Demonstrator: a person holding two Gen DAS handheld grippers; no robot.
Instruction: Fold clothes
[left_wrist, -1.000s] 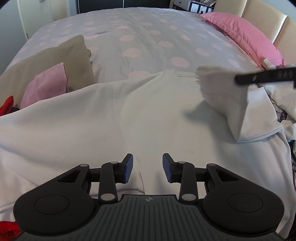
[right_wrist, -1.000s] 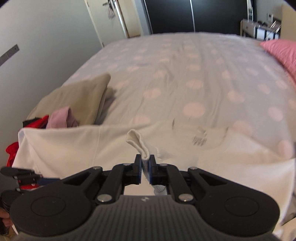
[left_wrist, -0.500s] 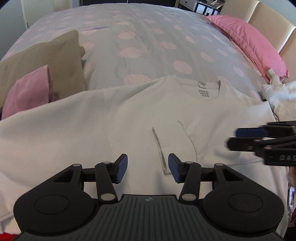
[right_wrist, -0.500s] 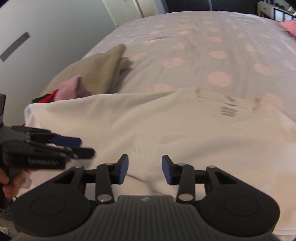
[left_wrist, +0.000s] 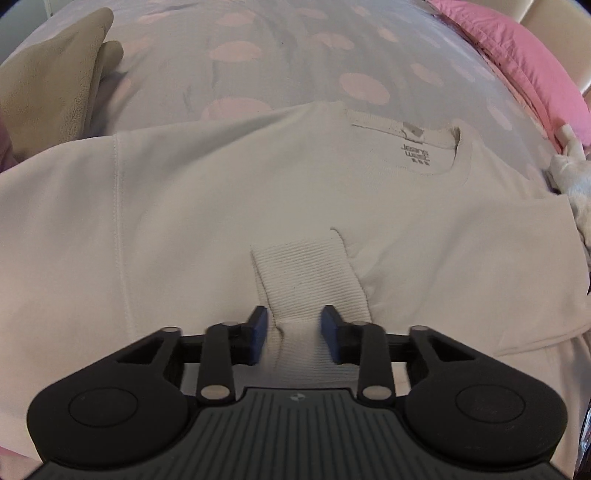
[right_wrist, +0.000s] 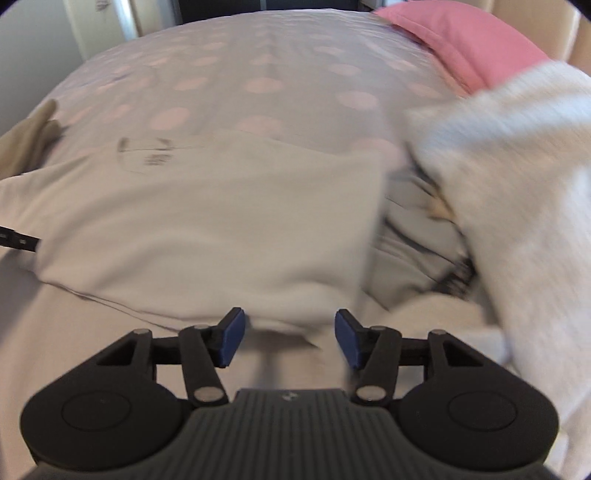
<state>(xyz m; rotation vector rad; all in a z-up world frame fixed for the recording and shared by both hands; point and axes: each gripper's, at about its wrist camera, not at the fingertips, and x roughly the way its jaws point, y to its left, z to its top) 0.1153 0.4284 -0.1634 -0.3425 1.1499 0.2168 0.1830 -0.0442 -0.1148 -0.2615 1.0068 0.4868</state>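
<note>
A white long-sleeved sweatshirt (left_wrist: 229, 206) lies flat on the bed, neck label away from me. Its right sleeve is folded across the body, and the ribbed cuff (left_wrist: 306, 280) lies in the middle. My left gripper (left_wrist: 293, 334) is open, its pads either side of the cuff's near end, not closed on it. In the right wrist view the sweatshirt (right_wrist: 221, 229) shows blurred, with its folded edge on the right. My right gripper (right_wrist: 288, 339) is open and empty over the sweatshirt's near hem.
The bed has a grey cover with pink dots (left_wrist: 280, 59). A beige folded garment (left_wrist: 51, 85) lies at the left. A pink pillow (left_wrist: 517, 51) lies at the right. A pile of white and grey clothes (right_wrist: 509, 192) sits to the right of the sweatshirt.
My right gripper let go of the sleeve, which now lies folded over the body, and swung to the right. My left gripper moved forward until its pads flank the cuff.
</note>
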